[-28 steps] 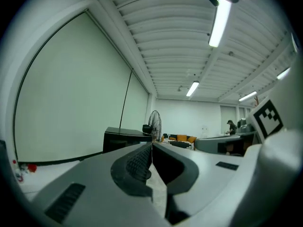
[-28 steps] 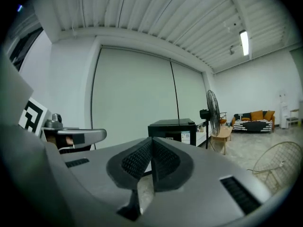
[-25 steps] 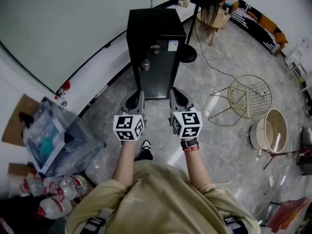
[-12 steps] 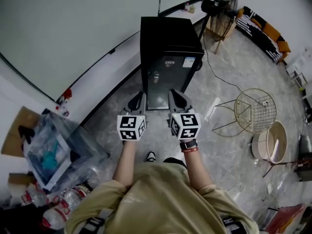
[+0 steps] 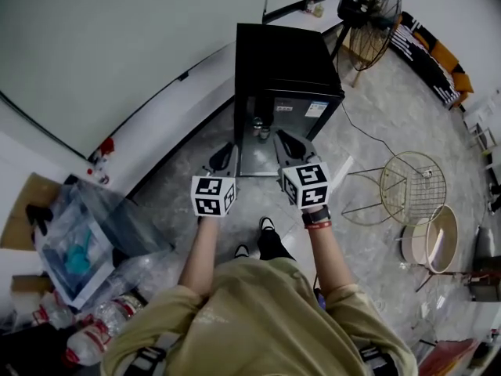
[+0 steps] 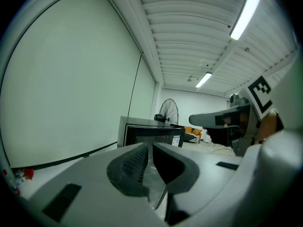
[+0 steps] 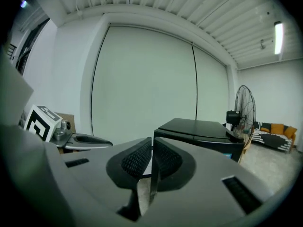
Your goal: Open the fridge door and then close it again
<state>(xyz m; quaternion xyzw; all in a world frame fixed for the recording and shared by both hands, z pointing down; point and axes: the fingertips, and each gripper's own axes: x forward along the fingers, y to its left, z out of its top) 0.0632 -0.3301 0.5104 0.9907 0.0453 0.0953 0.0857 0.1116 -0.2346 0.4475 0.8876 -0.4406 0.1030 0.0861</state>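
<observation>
We have stepped closer since a second ago, so the black fridge (image 5: 286, 69) now looms larger just ahead of us. Its door is closed, and it stands by the white wall with a fan (image 5: 374, 10) behind it. Our left gripper (image 5: 225, 153) and right gripper (image 5: 285, 139) are side by side short of the door, each with jaws pressed together on nothing.

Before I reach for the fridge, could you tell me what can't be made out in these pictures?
- Fridge door handle: head view, too small and dark to find.
- Lower door front: head view, partly covered by the right tongs; left gripper view, behind the left tongs.
- Door label: print too small in every view.
</observation>
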